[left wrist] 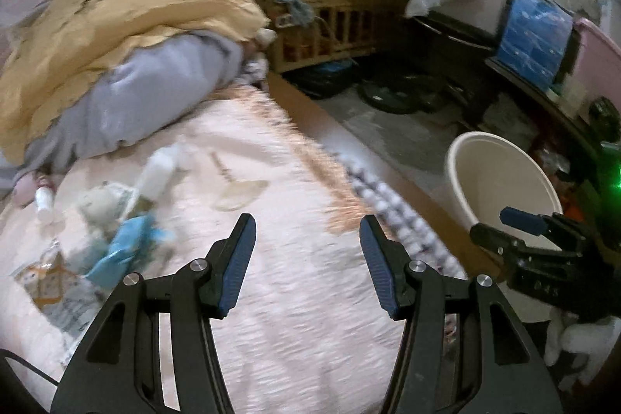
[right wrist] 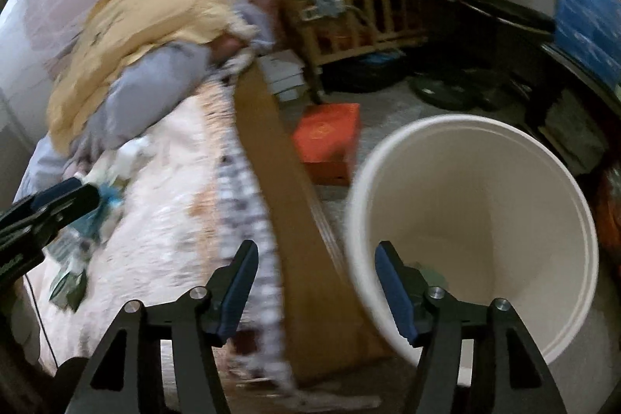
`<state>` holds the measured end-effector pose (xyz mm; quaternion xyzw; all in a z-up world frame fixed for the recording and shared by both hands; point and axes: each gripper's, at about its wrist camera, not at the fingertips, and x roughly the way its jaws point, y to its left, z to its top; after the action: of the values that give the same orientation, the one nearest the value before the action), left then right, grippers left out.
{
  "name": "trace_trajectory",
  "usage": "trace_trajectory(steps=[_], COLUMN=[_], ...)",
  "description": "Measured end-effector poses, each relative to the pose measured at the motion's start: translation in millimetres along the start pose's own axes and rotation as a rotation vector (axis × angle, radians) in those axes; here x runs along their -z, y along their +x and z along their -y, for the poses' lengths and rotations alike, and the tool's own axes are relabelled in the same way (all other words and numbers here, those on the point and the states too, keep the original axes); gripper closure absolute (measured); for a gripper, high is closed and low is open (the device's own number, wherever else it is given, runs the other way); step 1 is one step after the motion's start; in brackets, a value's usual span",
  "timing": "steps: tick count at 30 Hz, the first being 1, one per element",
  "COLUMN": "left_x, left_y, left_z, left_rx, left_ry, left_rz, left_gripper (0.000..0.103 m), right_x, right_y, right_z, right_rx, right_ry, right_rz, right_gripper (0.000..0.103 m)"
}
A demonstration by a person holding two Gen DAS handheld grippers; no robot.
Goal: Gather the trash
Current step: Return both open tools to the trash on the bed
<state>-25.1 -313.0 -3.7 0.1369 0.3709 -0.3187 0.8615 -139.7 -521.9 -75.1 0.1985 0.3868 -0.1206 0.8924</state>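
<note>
Ahead and to the left of the left claw (left wrist: pixel 306 247), the trash lies in a loose cluster on the pink bedspread (left wrist: pixel 295 297): one small white bottle (left wrist: pixel 43 201) farthest left, one printed wrapper (left wrist: pixel 50 284) nearest the camera, one crumpled blue wrapper (left wrist: pixel 124 247) just left of the left finger, one crumpled pale wad (left wrist: pixel 97 204) above it, and one white tube (left wrist: pixel 157 175) beyond that. Motion blur keeps finer detail unreadable. One flat beige piece (left wrist: pixel 240 194) lies straight ahead of the claw, apart from the cluster. The left claw stands about half open over the bedspread with nothing between its fingers.

To the right, past the bed's wooden edge (right wrist: pixel 287 220), one white bin (left wrist: pixel 500 181) stands on the floor. The right claw (right wrist: pixel 316 276) is also about half open and holds nothing; its left finger is over the bed's edge, its right finger over the bin's (right wrist: pixel 543 181) near rim. Something small and greenish (right wrist: pixel 429 276) lies at the bin's bottom, just beyond that finger. Ahead of the right claw, between bed and bin, sits one orange box (right wrist: pixel 330 142).
</note>
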Motion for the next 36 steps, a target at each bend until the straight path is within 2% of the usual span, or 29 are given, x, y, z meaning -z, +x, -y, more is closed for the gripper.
trace_trajectory(steps=[8,11,14,22,24,27,30,34,36], left_x=[24.4,38.4,55.4,106.2,118.4,136.5,150.9,161.4,164.9], left_y=[-32.9,-45.0,-57.0,-81.1,-82.7,-83.5,-83.8,-84.4,-85.5], left_z=[-66.3,-92.7,-127.4,-207.8,-224.6,-248.3,-270.2,-294.2,-302.7], left_rx=[-0.091,-0.118,-0.16,-0.291,-0.304,-0.341,-0.372,-0.37,-0.368], left_ry=[-0.089,-0.123,-0.167,-0.229,-0.244,-0.273,-0.311,-0.39,-0.411], left_rz=[0.035,0.036,0.034,0.039,0.022,-0.012,-0.03,-0.039,-0.035], left_gripper=[0.049,0.049,0.049,0.048,0.048,0.048,0.048,0.049,0.049], right_x=[-2.6,-1.7,2.2,9.8,12.7,19.7,27.3,42.5,51.0], right_y=[6.8,13.9,22.4,47.4,51.0,61.6,69.1,84.1,90.6], right_z=[-82.6,-111.8,-146.0,-220.7,-234.4,-261.0,-284.1,-324.8,-343.0], right_rx=[-0.113,-0.159,-0.211,-0.278,-0.3,-0.385,-0.43,-0.51,-0.513], right_ry=[-0.113,-0.149,-0.189,-0.324,-0.359,-0.423,-0.491,-0.604,-0.682], right_rz=[-0.016,-0.031,-0.057,-0.125,-0.141,-0.207,-0.255,-0.345,-0.374], right_gripper=[0.041,0.036,0.035,0.035,0.035,0.034,0.033,0.03,0.029])
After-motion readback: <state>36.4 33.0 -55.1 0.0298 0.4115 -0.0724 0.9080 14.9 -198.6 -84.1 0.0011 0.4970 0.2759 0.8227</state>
